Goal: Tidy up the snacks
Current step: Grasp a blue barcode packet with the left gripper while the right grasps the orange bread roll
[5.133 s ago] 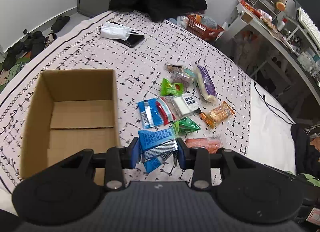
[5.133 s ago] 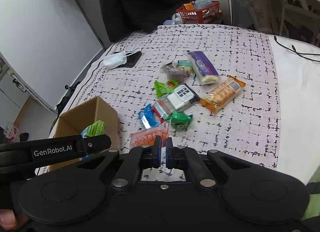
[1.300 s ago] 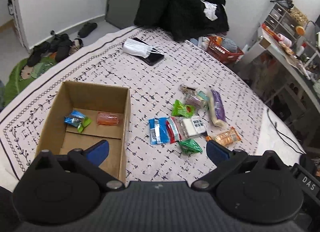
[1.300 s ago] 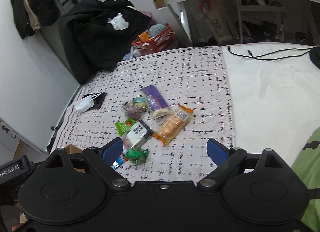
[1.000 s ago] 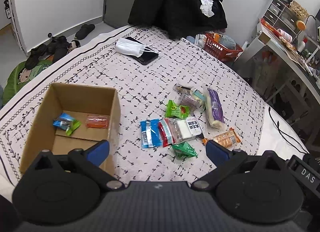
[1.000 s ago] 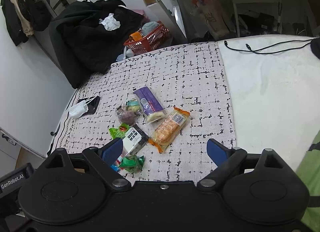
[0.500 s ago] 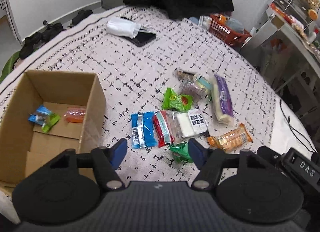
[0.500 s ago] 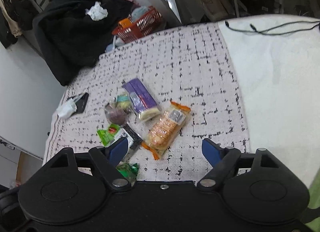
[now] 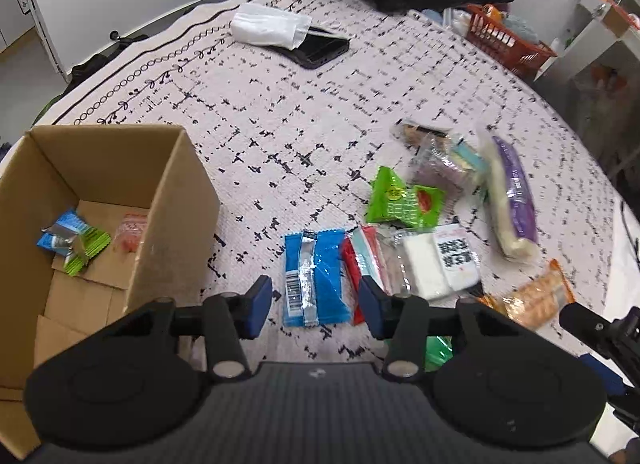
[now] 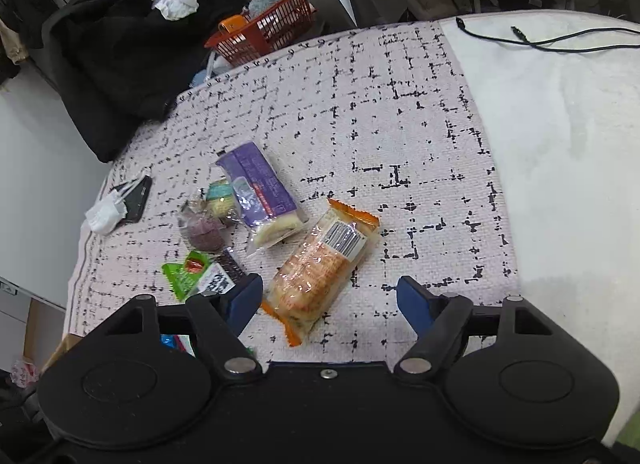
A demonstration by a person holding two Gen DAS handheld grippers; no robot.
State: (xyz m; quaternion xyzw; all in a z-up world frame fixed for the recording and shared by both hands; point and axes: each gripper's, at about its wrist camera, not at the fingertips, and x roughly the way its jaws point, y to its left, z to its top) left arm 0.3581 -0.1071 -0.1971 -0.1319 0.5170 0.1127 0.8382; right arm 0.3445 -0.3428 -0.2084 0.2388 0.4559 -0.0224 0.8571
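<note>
Snack packets lie scattered on the patterned bedspread [image 9: 280, 136]. My left gripper [image 9: 314, 306] hovers over a blue packet [image 9: 314, 276], which lies between its closing jaws without the pads touching it. Beside it are a red packet [image 9: 360, 256], a white QR-code packet [image 9: 440, 264], a green packet [image 9: 400, 200] and a purple packet [image 9: 514, 196]. My right gripper [image 10: 328, 298] is above an orange cracker packet [image 10: 320, 268]; its jaws are closing slowly and stand wide on either side of the packet. The cardboard box [image 9: 172, 200] at the left holds three small packets.
A phone [image 9: 324, 48] under a white face mask [image 9: 268, 26] lies at the far side of the bed. A red basket [image 9: 504, 44] and black clothes [image 10: 120, 44] stand beyond the edge. A black cable [image 10: 540, 40] crosses the white blanket [image 10: 560, 144] on the right.
Both grippers have dropped closer to the snacks. The left jaws narrowed from wide open to either side of the blue packet; the right jaws narrowed slightly over the orange cracker packet.
</note>
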